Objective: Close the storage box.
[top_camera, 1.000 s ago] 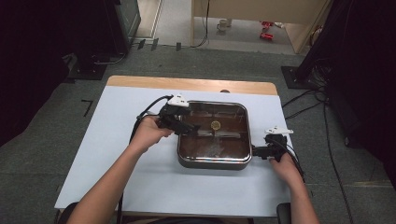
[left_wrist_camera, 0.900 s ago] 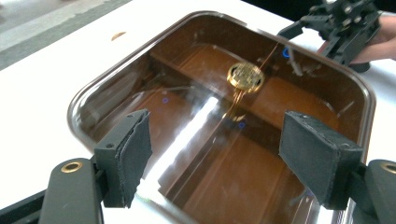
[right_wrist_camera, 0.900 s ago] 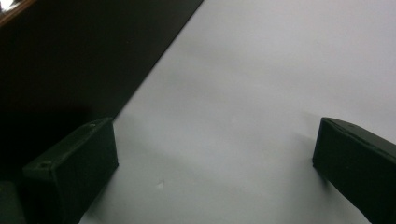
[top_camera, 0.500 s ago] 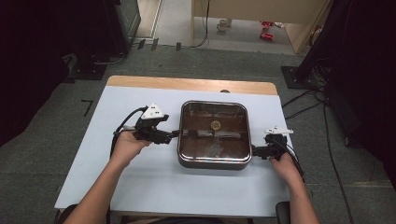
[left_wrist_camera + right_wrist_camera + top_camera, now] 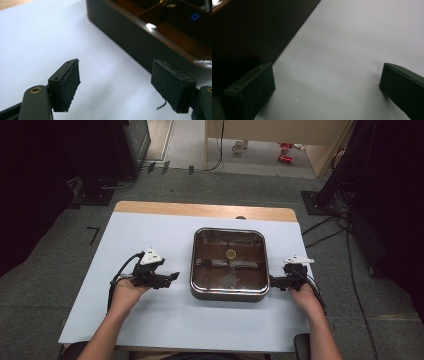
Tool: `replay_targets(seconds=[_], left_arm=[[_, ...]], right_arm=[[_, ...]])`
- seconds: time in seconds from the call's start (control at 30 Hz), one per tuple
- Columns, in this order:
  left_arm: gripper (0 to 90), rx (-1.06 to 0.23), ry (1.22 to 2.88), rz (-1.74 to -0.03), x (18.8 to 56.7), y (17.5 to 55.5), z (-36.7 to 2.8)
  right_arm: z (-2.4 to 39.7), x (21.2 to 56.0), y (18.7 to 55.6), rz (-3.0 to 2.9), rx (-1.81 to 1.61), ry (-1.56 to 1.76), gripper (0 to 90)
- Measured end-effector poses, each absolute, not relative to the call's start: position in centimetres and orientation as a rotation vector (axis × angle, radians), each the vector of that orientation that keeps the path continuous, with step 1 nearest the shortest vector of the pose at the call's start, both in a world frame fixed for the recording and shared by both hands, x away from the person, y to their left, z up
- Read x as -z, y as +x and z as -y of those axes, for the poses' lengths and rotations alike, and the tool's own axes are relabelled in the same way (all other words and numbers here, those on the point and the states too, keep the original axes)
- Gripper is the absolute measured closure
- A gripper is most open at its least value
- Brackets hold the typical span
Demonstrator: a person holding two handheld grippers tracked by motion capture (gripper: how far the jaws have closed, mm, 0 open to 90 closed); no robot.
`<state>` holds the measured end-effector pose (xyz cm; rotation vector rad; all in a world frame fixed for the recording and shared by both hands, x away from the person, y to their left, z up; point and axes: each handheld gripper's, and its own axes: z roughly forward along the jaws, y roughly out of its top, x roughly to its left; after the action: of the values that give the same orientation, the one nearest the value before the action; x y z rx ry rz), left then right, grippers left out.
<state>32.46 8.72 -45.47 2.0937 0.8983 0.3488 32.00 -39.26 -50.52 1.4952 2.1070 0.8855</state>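
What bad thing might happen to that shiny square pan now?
1. The left gripper is open beside the pan with nothing between its pads. Closing there would likely grab only air.
2. The right gripper sits against the pan's other side, also open. If one hand pushes alone, the pan may slide across the smooth white table.
3. The pan's side looks straight and dark, so the pads could slip off it.

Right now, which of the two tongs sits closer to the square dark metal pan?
The right tongs: their tips almost meet the square dark metal pan at its right side, while the left tongs stand off with bare table between.
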Motion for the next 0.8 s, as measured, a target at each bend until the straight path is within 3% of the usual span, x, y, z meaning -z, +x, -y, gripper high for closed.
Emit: replay_targets(seconds=[0.37,0.47,0.7,0.8], left_arm=[[23.2,-0.348,2.119,-0.971,47.7,31.5,-8.3],[23.3,-0.398,2.144,-0.977,48.5,31.4,-7.5],[23.2,-0.362,2.137,-1.001,49.5,32.2,-7.3],[19.6,-0.374,2.150,-0.967,49.7,32.1,-7.1]], right_arm=[[39.3,50.5,32.0,-2.107,-0.886,1.495,0.0],[39.2,50.5,32.0,-2.106,-0.886,1.497,0.0],[39.3,50.5,32.0,-2.106,-0.886,1.494,0.0],[39.3,50.5,32.0,-2.106,-0.886,1.494,0.0]])
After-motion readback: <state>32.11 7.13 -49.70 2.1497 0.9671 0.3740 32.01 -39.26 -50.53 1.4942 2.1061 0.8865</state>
